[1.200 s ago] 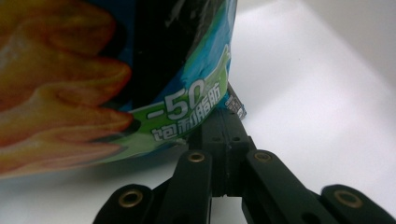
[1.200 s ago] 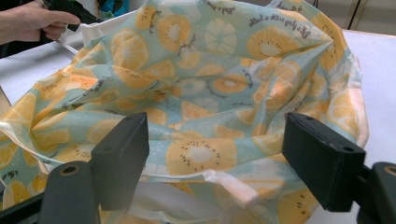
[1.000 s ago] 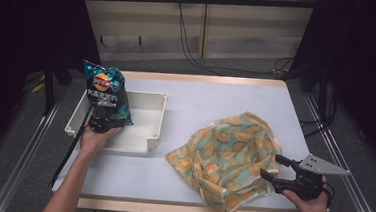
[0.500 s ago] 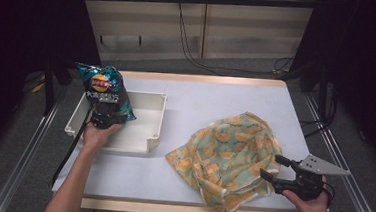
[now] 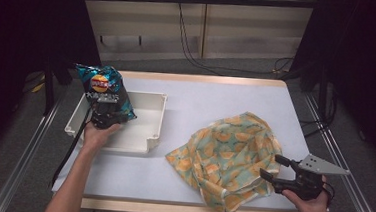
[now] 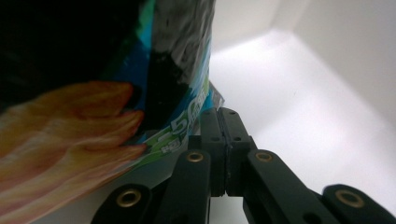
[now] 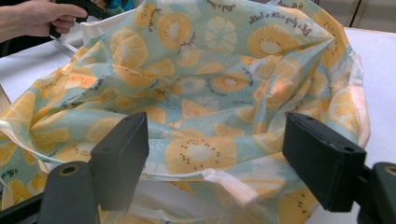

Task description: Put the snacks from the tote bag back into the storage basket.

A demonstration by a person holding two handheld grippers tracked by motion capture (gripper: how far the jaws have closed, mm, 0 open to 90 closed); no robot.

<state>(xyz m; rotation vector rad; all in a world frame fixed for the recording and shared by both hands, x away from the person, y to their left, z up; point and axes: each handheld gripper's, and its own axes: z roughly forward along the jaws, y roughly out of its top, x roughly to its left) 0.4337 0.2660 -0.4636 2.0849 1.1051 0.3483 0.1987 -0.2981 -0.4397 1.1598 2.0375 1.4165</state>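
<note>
A blue chip bag (image 5: 104, 91) stands upright over the left end of a white tray (image 5: 155, 129). My left gripper (image 5: 106, 114) is shut on the bag's lower edge. In the left gripper view the jaws meet at the left gripper (image 6: 225, 116) tips, pinching the chip bag (image 6: 177, 60) corner above the white tray (image 6: 303, 93) floor. A fabric bag (image 5: 233, 149) printed with orange fruit slices lies crumpled at the front right. My right gripper (image 5: 271, 168) is open at its right edge. In its own view, the right gripper (image 7: 222, 144) jaws straddle the fabric bag (image 7: 210, 93) rim without pressing it.
The white table (image 5: 226, 98) has bare surface behind the fabric bag and between it and the tray. A metal rail (image 5: 342, 162) runs along the right side. Cables (image 5: 190, 51) lie on the floor behind the table.
</note>
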